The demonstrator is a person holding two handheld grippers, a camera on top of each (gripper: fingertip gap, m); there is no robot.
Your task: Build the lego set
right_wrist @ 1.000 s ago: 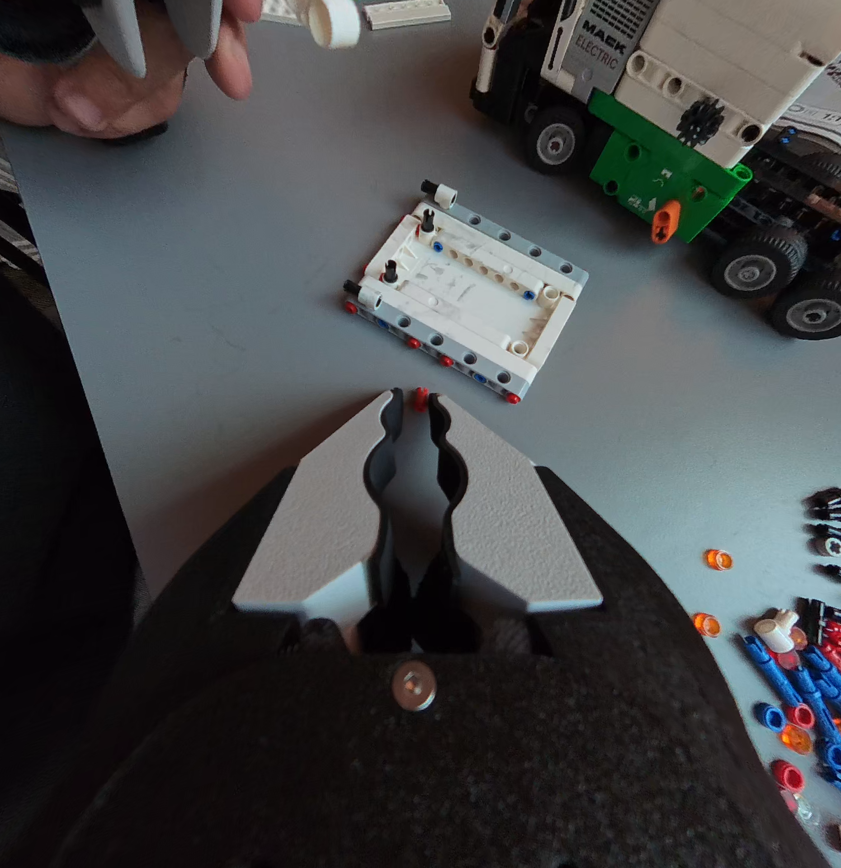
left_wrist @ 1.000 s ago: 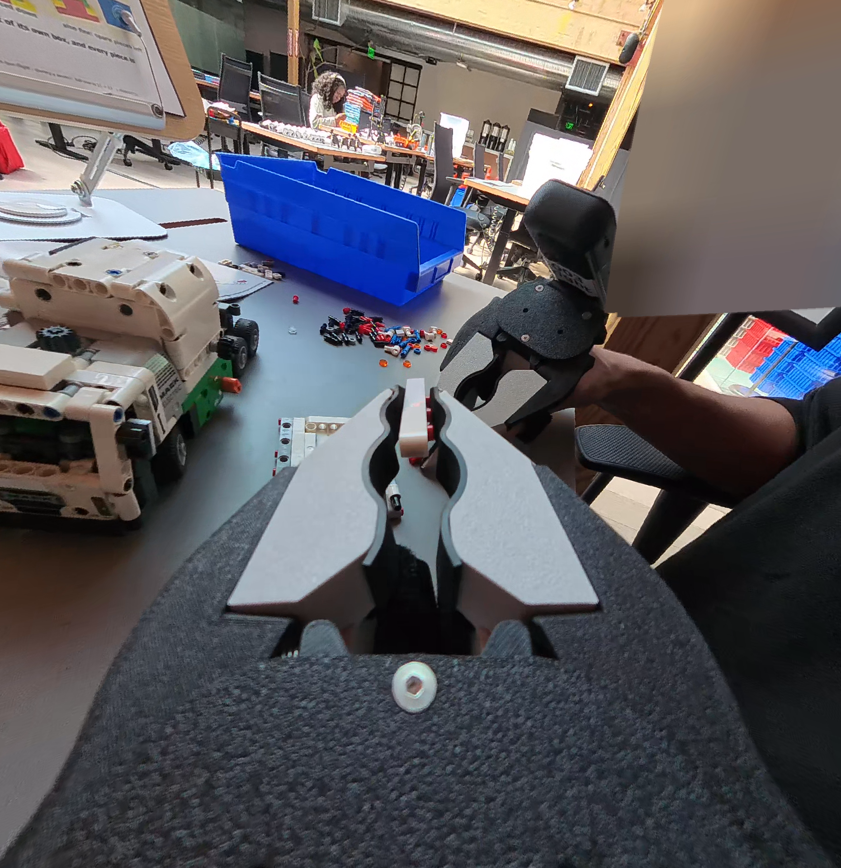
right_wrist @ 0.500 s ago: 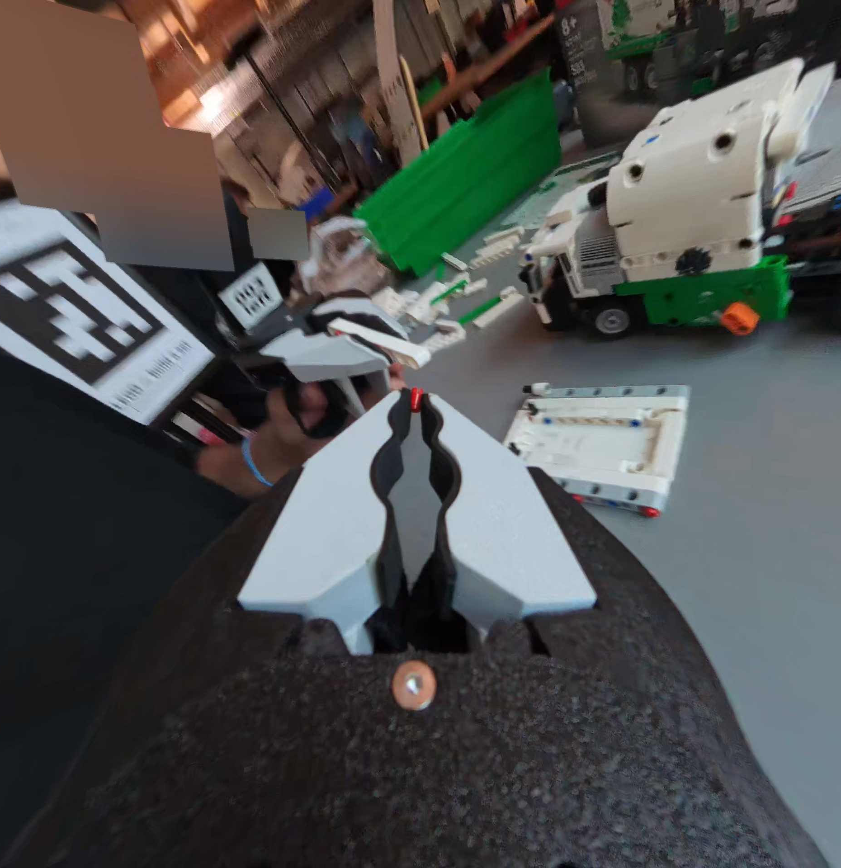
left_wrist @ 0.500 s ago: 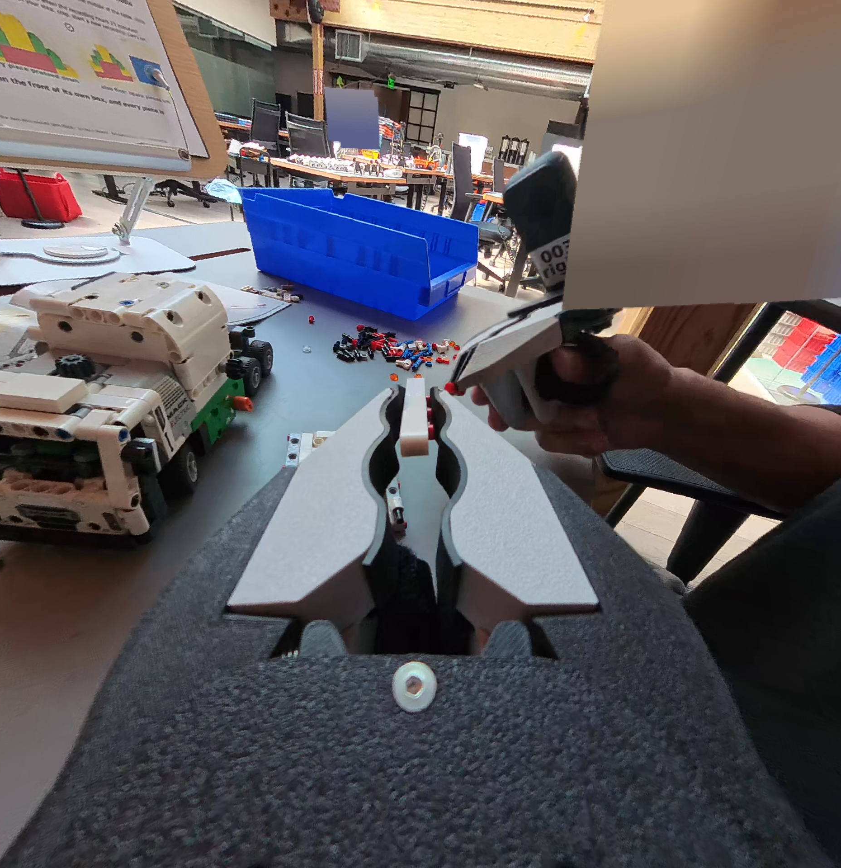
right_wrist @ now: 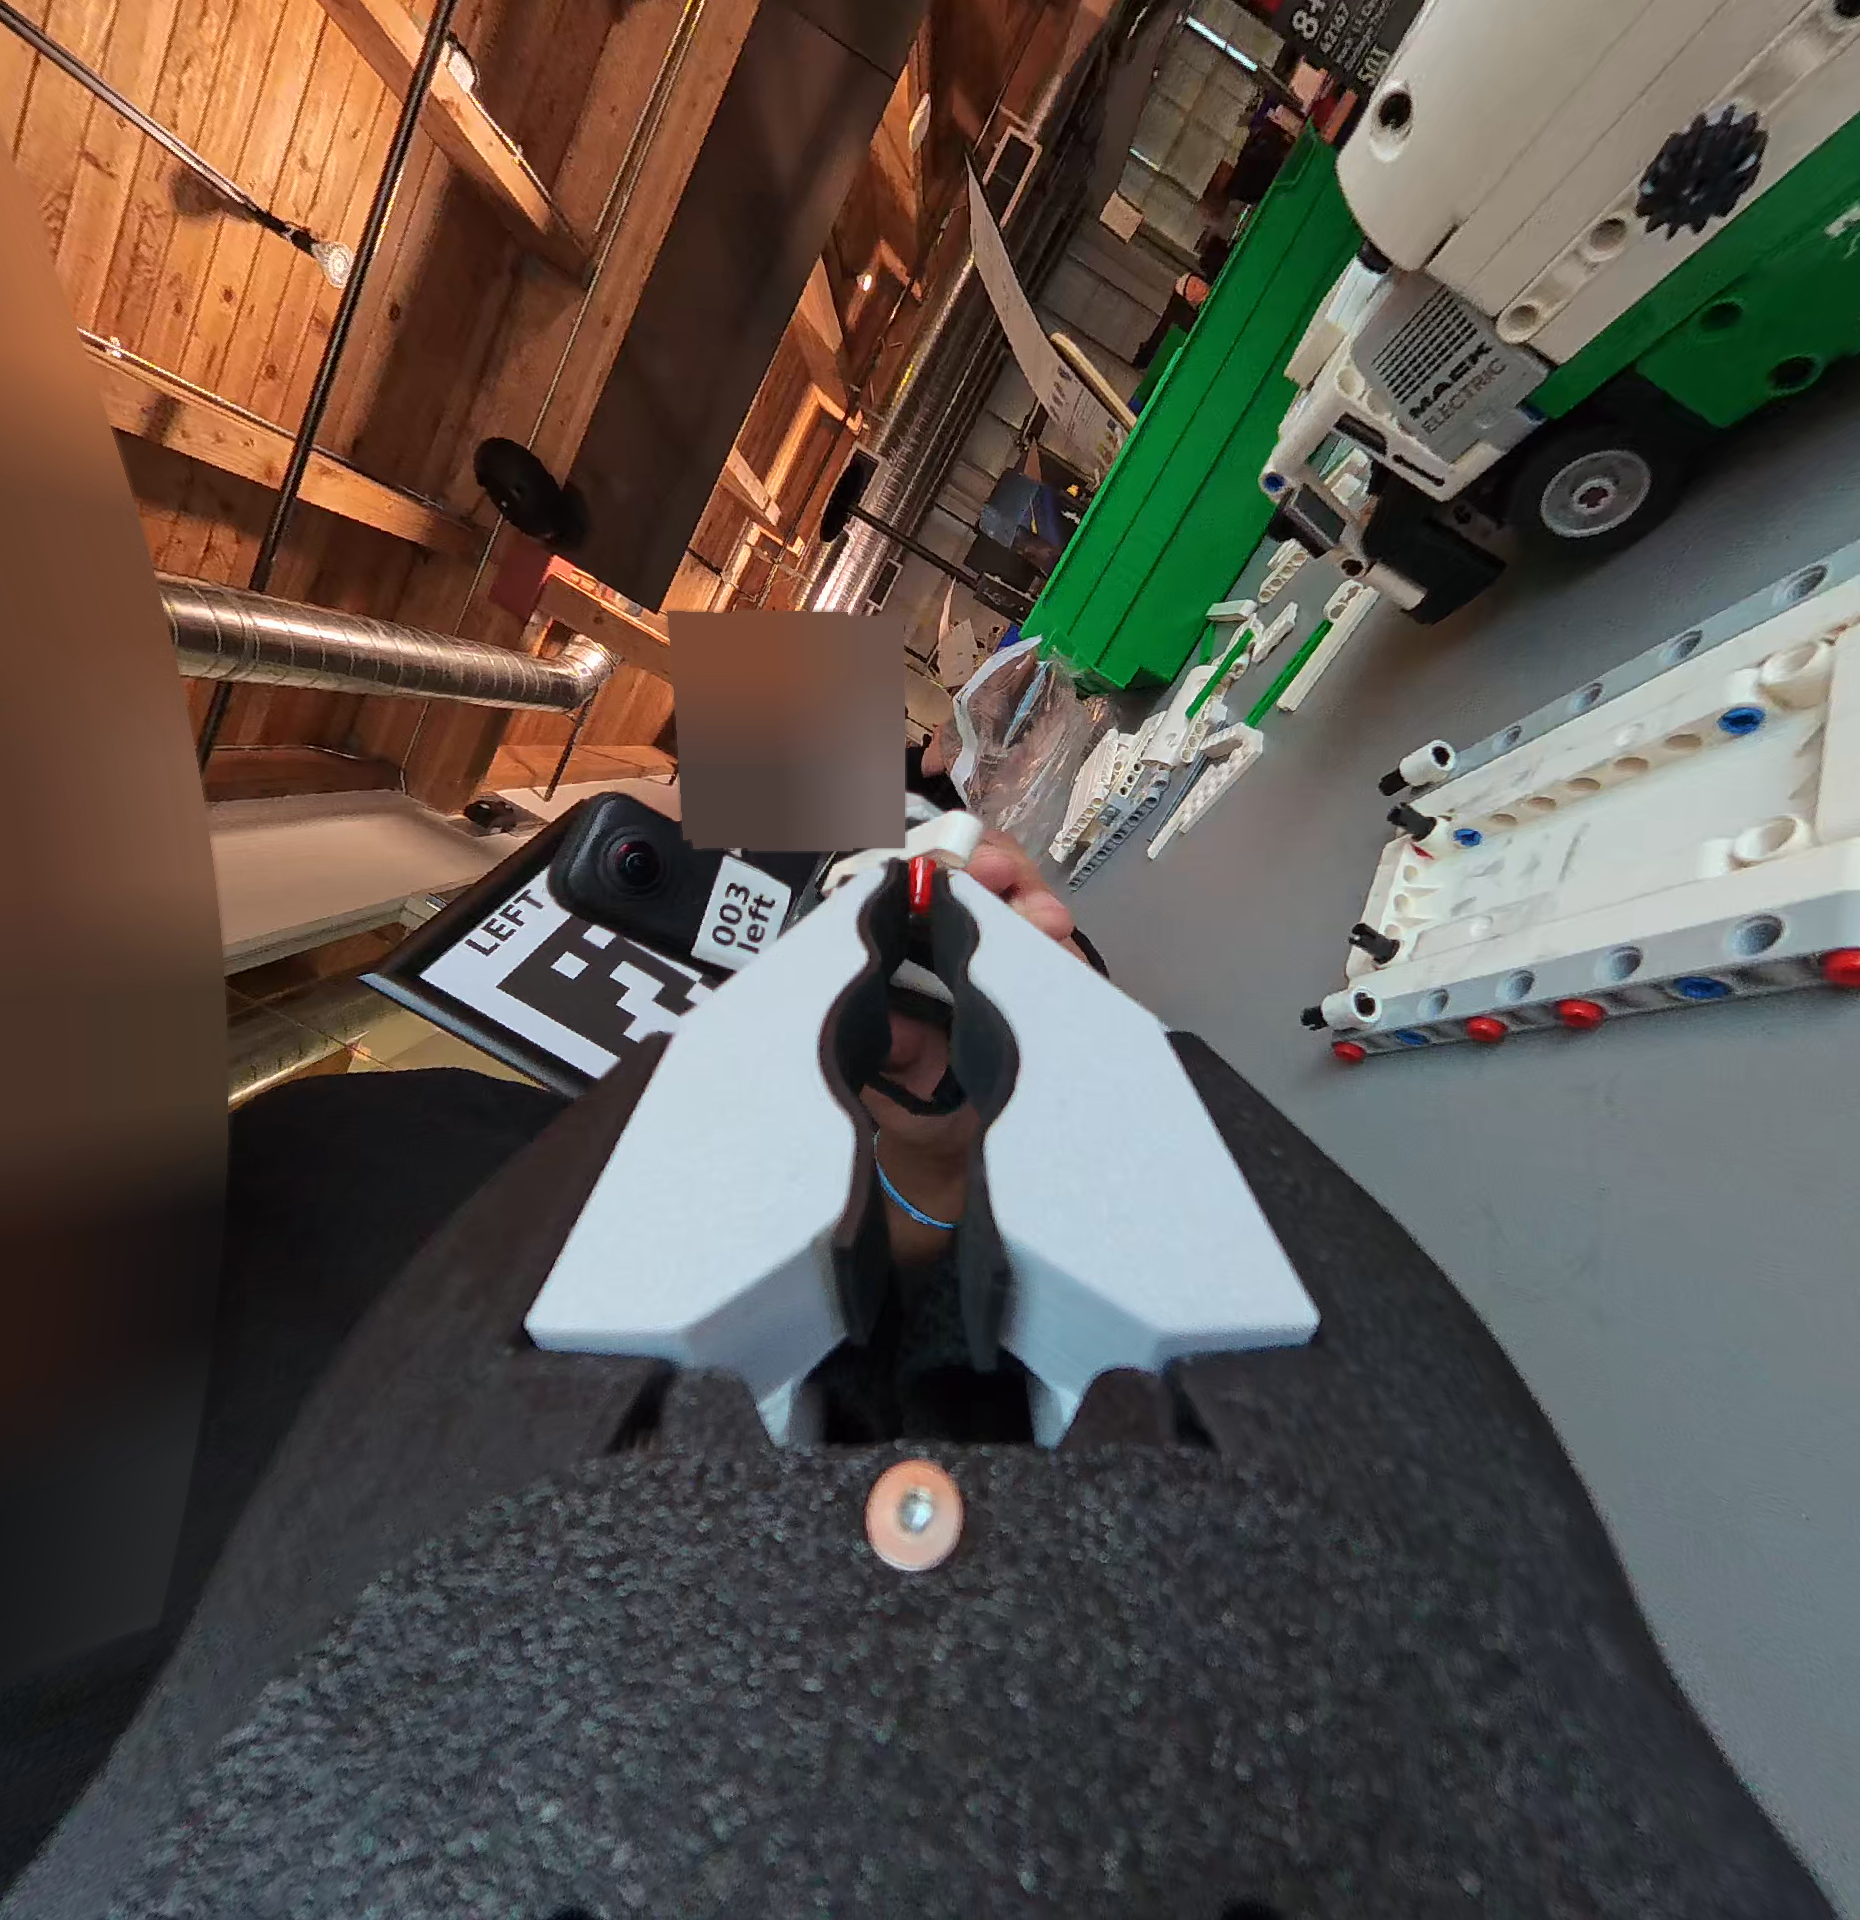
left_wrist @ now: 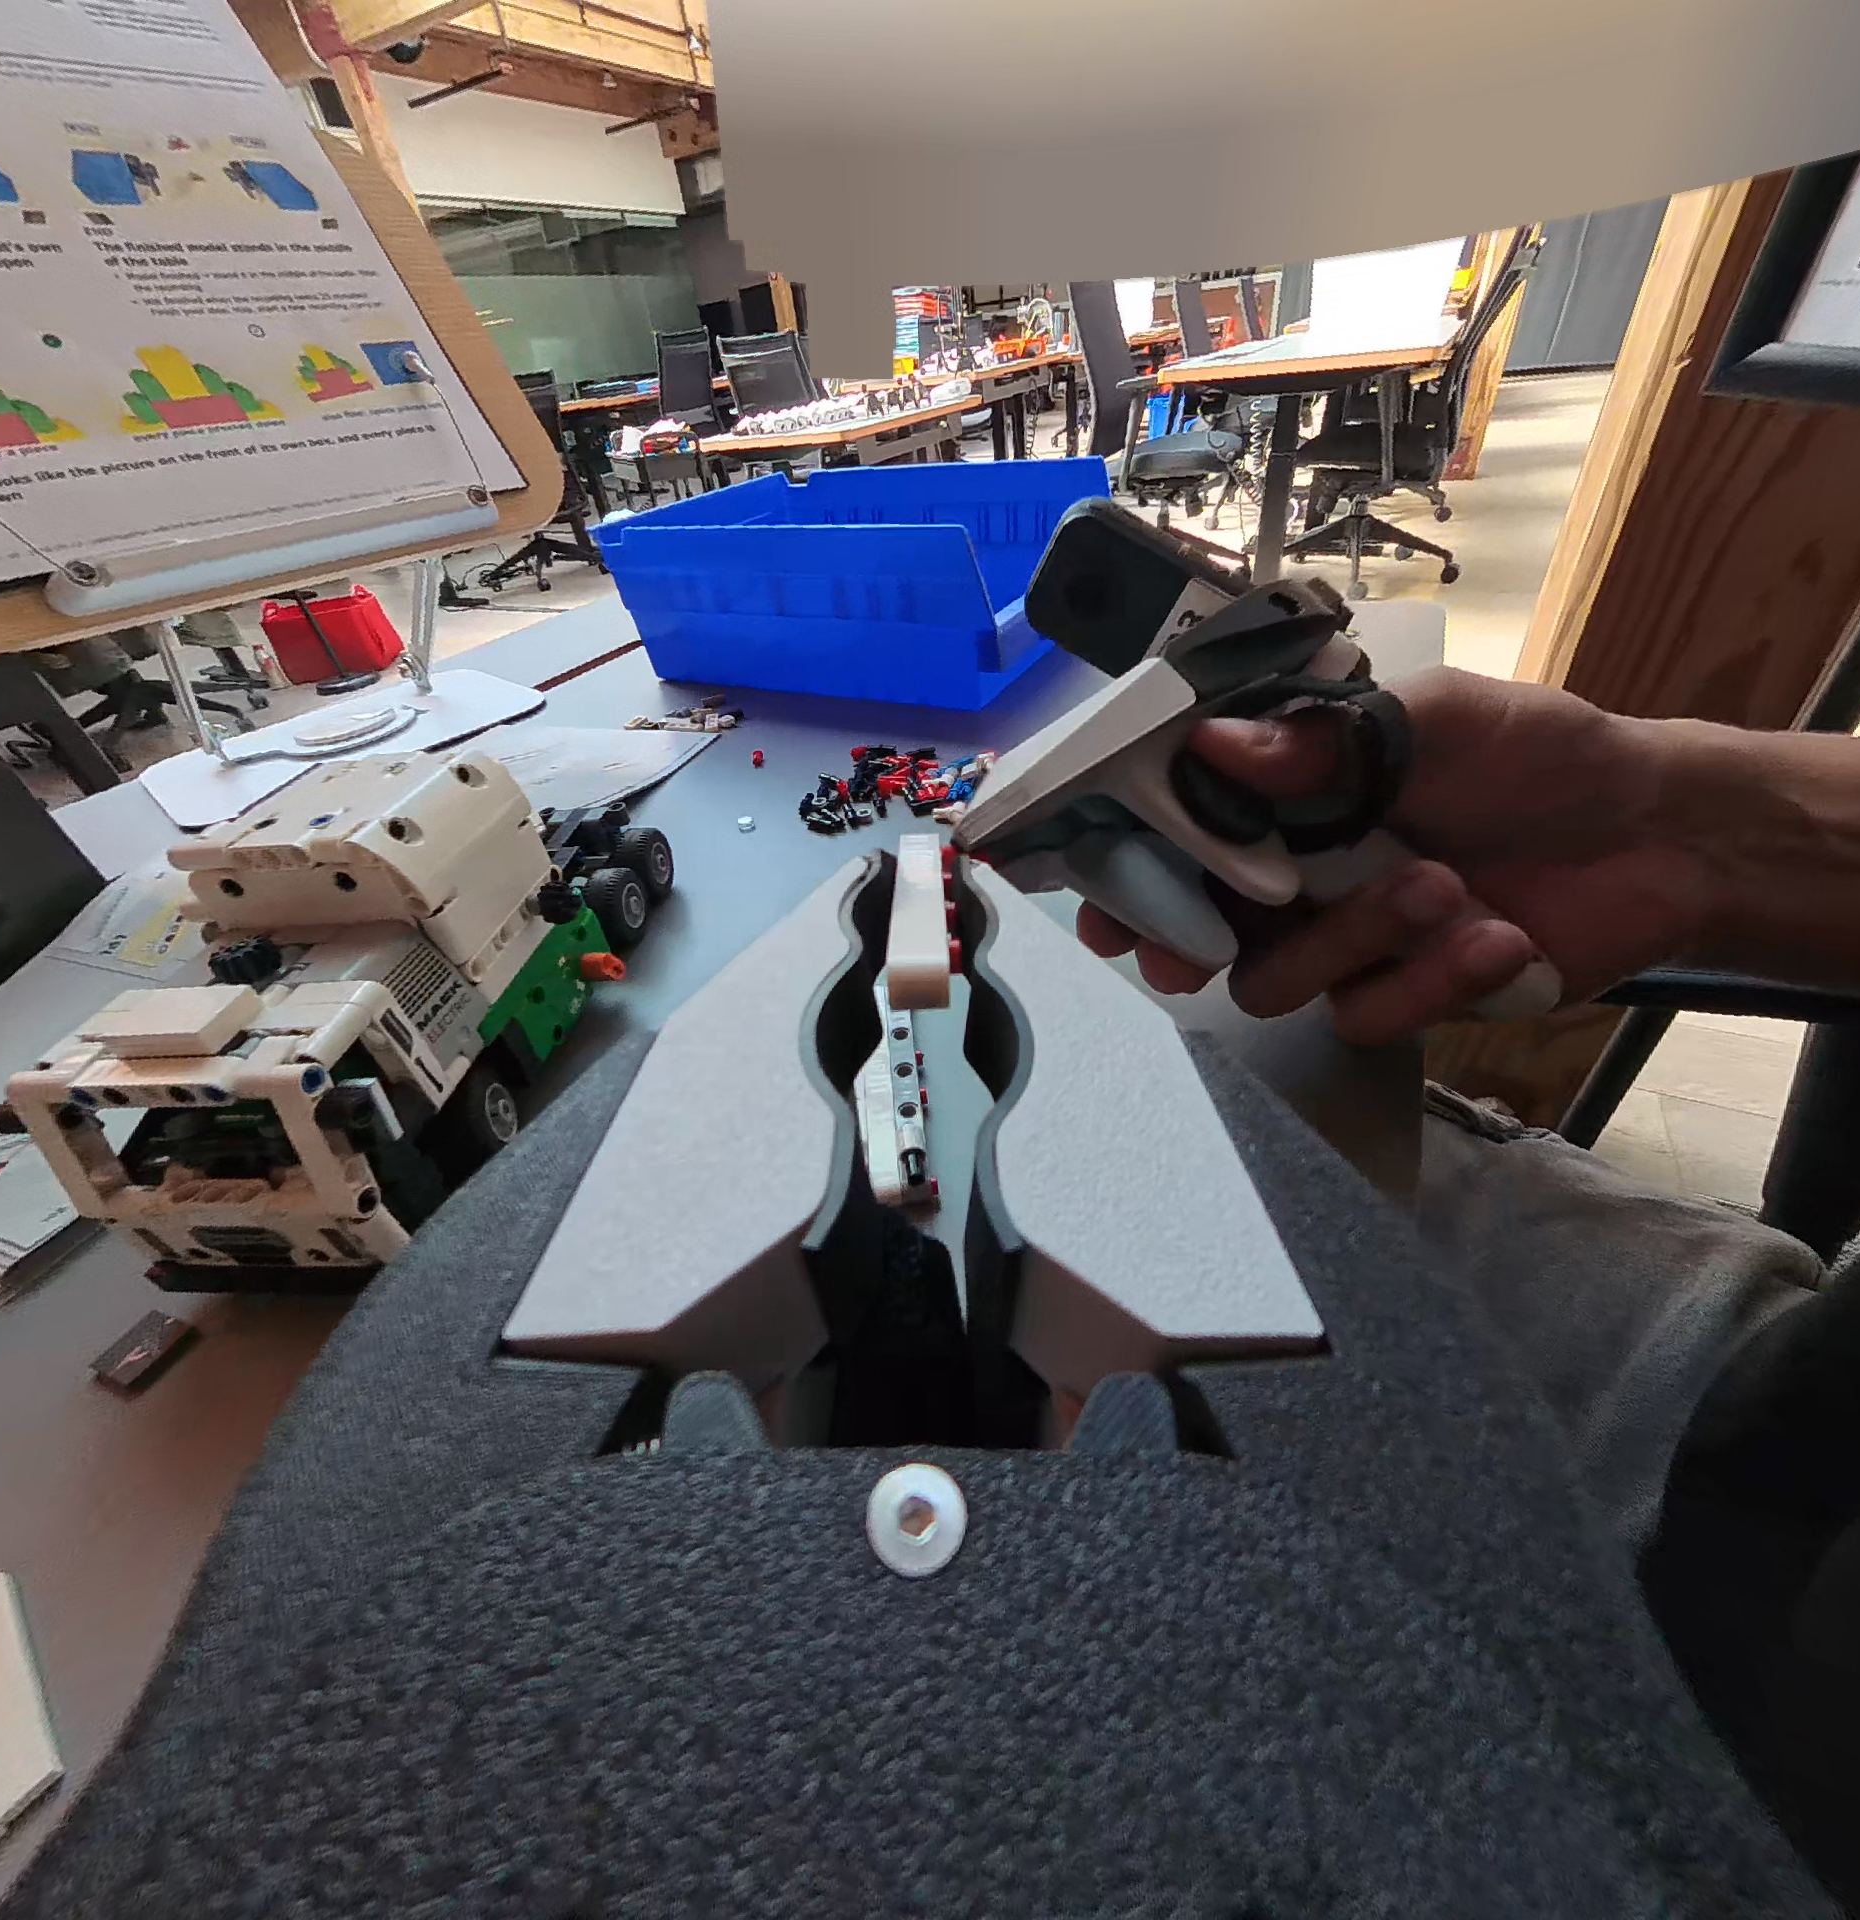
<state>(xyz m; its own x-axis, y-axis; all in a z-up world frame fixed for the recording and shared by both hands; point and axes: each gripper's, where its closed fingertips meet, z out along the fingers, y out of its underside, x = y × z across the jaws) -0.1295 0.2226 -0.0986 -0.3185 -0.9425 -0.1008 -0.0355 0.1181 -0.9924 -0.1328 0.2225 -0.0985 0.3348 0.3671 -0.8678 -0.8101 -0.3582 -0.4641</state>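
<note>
Left wrist view, left to right: instruction sheet (left_wrist: 178, 281) on a stand at far left; white-and-green truck (left_wrist: 323, 997) parked on the grey surface (left_wrist: 739, 894) below it. A blue bin (left_wrist: 853, 582) stood behind centre, with a scatter of small red, blue and black pins (left_wrist: 884, 795) in front of it.

Left hand-held gripper (left_wrist: 921, 883) was closed on a white beam (left_wrist: 921, 920), held upright on edge between the tips, red pins showing on the beam's right side. Through the gap below, part of the panel lying on the surface could be seen.

From the right, the right hand-held gripper (left_wrist: 962, 836) came in with the person's hand (left_wrist: 1425, 862) around its handle, its tip right at the beam's upper right edge.

Right wrist view: right hand-held gripper (right_wrist: 918, 883) was nearly shut, pinching a red pin (right_wrist: 918, 885) at the very tip. The white beam (right_wrist: 926, 836) and the left hand (right_wrist: 1019, 883) sat directly behind the pin, blocking the contact point; whether the pin had entered a hole could not be told. To the right lay loose white parts (right_wrist: 1165, 758), a green bin (right_wrist: 1186, 488), the white panel (right_wrist: 1622, 862) with red and blue pins along its edge, and the truck (right_wrist: 1591, 270).

Against half a second earlier, the right gripper's tip had closed up to the beam. A second earlier it had pointed down at the panel.
</note>
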